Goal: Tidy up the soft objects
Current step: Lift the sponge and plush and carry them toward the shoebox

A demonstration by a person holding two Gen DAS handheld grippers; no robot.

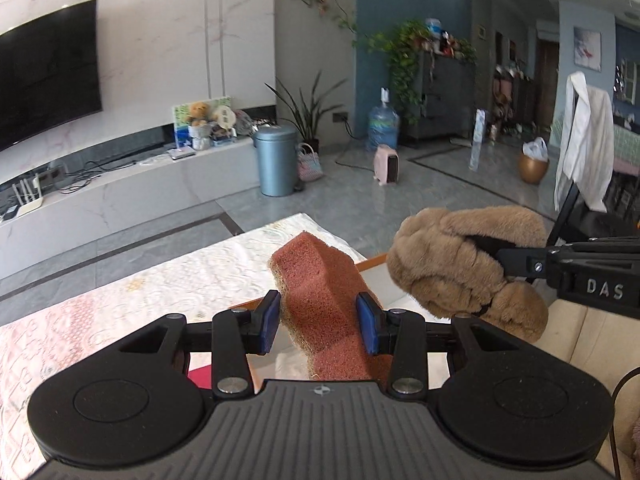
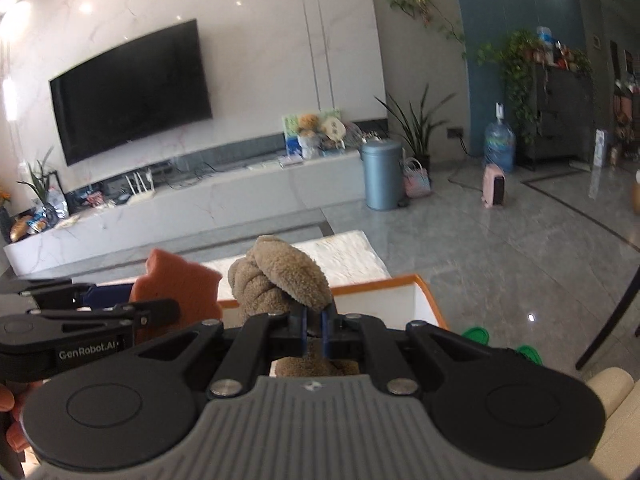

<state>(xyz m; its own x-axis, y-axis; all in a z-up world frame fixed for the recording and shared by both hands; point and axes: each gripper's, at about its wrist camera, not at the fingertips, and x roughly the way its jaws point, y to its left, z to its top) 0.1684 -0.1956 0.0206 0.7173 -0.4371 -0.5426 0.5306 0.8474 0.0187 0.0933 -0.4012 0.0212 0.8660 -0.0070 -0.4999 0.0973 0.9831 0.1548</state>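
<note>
While the left gripper (image 1: 318, 320) clamps the sponge (image 1: 320, 276) and the right gripper (image 2: 314, 330) pinches the plush (image 2: 280, 280), both hang above the bin (image 2: 424, 300). The carry looks nearly finished; next, probably lower each and release inside the bin.

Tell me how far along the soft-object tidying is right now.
Nothing looks put away yet. In hand: the left gripper clamps the red sponge, and the right gripper is shut on the brown plush toy, both held above the orange-rimmed white bin. Left: release both into it; its inside is mostly hidden.
</note>
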